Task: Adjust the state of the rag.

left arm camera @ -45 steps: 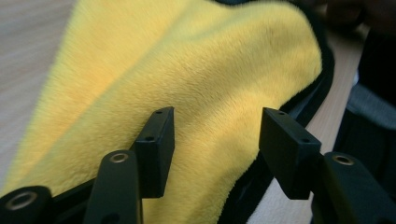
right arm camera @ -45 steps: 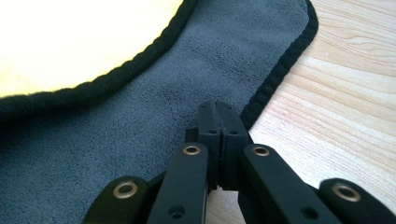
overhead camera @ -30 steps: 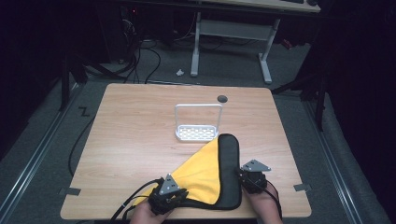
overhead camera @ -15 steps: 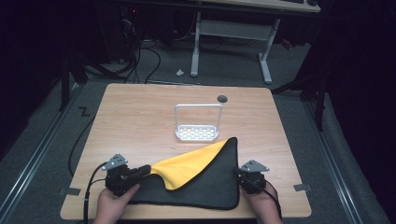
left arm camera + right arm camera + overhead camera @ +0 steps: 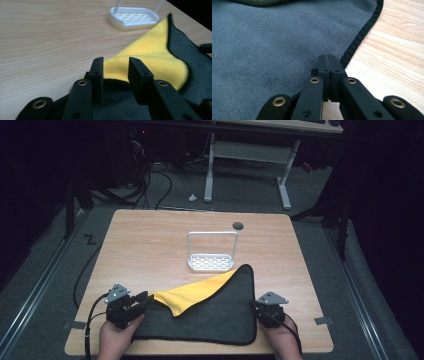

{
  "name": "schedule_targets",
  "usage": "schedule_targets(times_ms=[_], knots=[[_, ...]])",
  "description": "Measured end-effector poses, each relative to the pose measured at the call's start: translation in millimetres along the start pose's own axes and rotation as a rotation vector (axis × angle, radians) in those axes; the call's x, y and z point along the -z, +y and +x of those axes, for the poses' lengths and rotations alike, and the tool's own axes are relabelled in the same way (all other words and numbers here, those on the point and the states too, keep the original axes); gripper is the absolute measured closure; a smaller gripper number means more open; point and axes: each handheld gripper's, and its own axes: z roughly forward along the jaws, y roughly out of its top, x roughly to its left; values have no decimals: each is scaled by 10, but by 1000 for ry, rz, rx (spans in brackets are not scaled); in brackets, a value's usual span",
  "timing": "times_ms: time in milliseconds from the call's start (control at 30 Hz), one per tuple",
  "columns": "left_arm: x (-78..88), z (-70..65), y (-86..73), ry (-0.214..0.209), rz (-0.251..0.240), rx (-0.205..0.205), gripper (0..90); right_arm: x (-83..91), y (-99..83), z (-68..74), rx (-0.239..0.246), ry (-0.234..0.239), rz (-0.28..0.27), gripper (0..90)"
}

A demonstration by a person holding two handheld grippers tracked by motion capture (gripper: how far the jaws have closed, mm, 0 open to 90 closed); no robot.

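A cloth, dark grey [image 5: 210, 320] with a yellow underside [image 5: 192, 292], lies spread along the table's near edge. Its yellow flap is folded over towards the left. My left gripper [image 5: 145, 298] sits at the cloth's left end, held by a hand. Its jaws have just been opening, and in the left gripper view [image 5: 115, 62] they stand apart with the yellow corner [image 5: 150, 57] lying loose just beyond them. My right gripper [image 5: 256, 307] rests at the cloth's right hem. In the right gripper view [image 5: 328, 58] its jaws are pressed together over the grey fleece [image 5: 274, 42], with no cloth visibly between them.
A white wire-handled rack [image 5: 211, 252] stands mid-table just behind the cloth, also seen as the white rack [image 5: 133, 17] ahead of the left gripper. A dark round grommet [image 5: 238, 225] sits farther back. Bare wood table [image 5: 145, 240] extends left and behind.
My left gripper carried the yellow-sided corner from the middle out to the left, spreading the cloth wide, then its jaws parted and let the corner go. The right gripper stayed put.
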Motion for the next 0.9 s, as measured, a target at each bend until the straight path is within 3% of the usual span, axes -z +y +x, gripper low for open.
schedule_targets(times_ms=[100, 200, 300, 367, 400, 467, 567, 633, 733, 833, 900], knots=[[-92, -242, -16, -99, 36, -36, 601, 0, 0, 1, 0, 0, 0, 900], [-311, -505, -84, -183, 118, -93, 504, 0, 0, -1, 1, 1, 0, 900], [-527, -733, -170, -150, 203, -227, 427, 0, -2, 0, 2, 1, -2, 900], [-646, -809, -205, -108, 239, -273, 413, 0, -4, 3, 2, 1, -3, 900], [-686, -818, -209, -78, 249, -287, 454, 0, -4, 3, 3, 1, -3, 900], [-708, -771, -195, -46, 237, -273, 671, 0, -4, 4, -1, -1, -3, 900], [-674, -652, -127, -55, 210, -207, 889, -1, -3, 7, 2, -2, -3, 900], [-622, -599, -55, -77, 183, -178, 900, 4, -5, 4, 1, 1, -1, 900], [-538, -504, 101, -60, 144, -174, 900, 20, -16, -6, 3, 3, 3, 900], [-472, -264, 286, -40, 106, -96, 900, 51, -42, -21, 10, 3, 6, 900], [-438, -235, 325, -90, 94, -77, 899, 76, -69, -38, 9, 1, 6, 900]])
